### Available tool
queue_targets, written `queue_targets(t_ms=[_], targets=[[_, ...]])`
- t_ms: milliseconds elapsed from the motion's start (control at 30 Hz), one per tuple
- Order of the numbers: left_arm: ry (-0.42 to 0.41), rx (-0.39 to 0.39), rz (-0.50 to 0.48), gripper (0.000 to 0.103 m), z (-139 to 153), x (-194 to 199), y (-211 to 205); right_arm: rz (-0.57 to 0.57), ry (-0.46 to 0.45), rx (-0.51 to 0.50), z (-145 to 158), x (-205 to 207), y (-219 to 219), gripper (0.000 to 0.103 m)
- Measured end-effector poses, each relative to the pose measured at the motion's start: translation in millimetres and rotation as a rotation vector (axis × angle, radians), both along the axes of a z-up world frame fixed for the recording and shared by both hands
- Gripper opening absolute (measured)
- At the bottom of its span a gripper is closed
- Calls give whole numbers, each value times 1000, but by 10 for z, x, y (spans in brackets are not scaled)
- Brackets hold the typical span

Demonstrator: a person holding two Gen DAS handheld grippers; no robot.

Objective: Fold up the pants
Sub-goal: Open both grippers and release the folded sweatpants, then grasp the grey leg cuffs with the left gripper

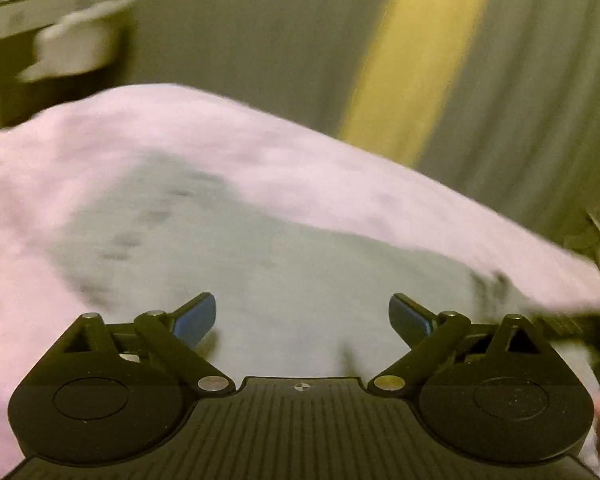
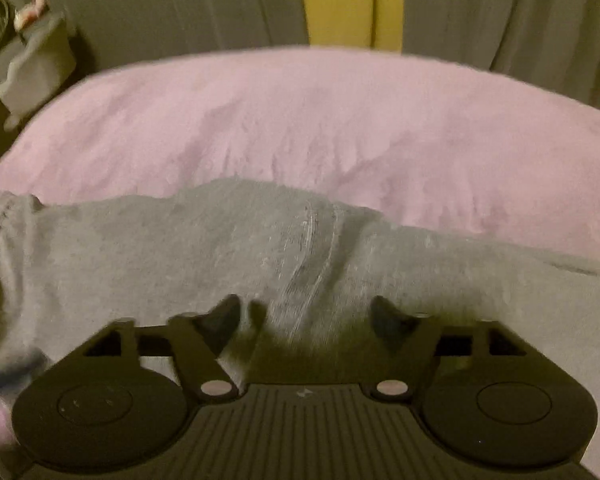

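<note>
The grey pants lie spread across a pink cover on a soft surface, filling the lower half of the right wrist view. The fabric looks like a soft knit, wrinkled, with a raised fold or seam line running down its middle and a stitched edge showing at far left. The right gripper hovers right above the cloth, its dark fingers spread wide with nothing between them. In the blurred left wrist view the pants appear as a flat grey patch bordered by the pink cover, and the left gripper is likewise spread apart, its blue-padded fingertips holding nothing. Grey curtains with a yellow strip hang behind.
</note>
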State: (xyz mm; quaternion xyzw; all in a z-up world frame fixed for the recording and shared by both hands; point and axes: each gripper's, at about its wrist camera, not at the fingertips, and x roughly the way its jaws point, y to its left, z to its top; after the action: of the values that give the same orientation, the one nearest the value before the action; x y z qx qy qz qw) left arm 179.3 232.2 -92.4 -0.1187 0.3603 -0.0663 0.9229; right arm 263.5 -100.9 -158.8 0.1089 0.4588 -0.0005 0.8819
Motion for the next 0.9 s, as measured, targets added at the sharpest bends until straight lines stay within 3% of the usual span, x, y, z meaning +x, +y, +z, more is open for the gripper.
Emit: queue_targets(t_ms=[67, 200, 333, 367, 500, 667, 767, 833, 900], targets=[[35, -50, 90, 97, -63, 28, 404, 4, 2, 25, 33, -117, 48, 77], [9, -136, 202, 95, -305, 53, 916, 21, 9, 65, 93, -289, 202, 81], [72, -341, 195, 89, -596, 117, 1205, 62, 18, 80, 133, -344, 400, 83], [68, -372, 187, 84, -632, 123, 1211, 78, 22, 76, 157, -368, 446, 83], [62, -442, 160, 83, -754, 301, 1295, 120, 34, 63, 191, -354, 645, 85], [49, -619, 192, 83, -1006, 469, 1486, 126, 55, 66, 173, -323, 728, 86], [40, -625, 189, 87, -988, 565, 1461, 136, 70, 66, 164, -307, 764, 86], [27, -570, 179, 84, -938, 644, 1378, 138, 78, 61, 155, -290, 794, 87], [37, -474, 154, 60, -920, 741, 1270, 138, 82, 57, 146, -277, 824, 87]])
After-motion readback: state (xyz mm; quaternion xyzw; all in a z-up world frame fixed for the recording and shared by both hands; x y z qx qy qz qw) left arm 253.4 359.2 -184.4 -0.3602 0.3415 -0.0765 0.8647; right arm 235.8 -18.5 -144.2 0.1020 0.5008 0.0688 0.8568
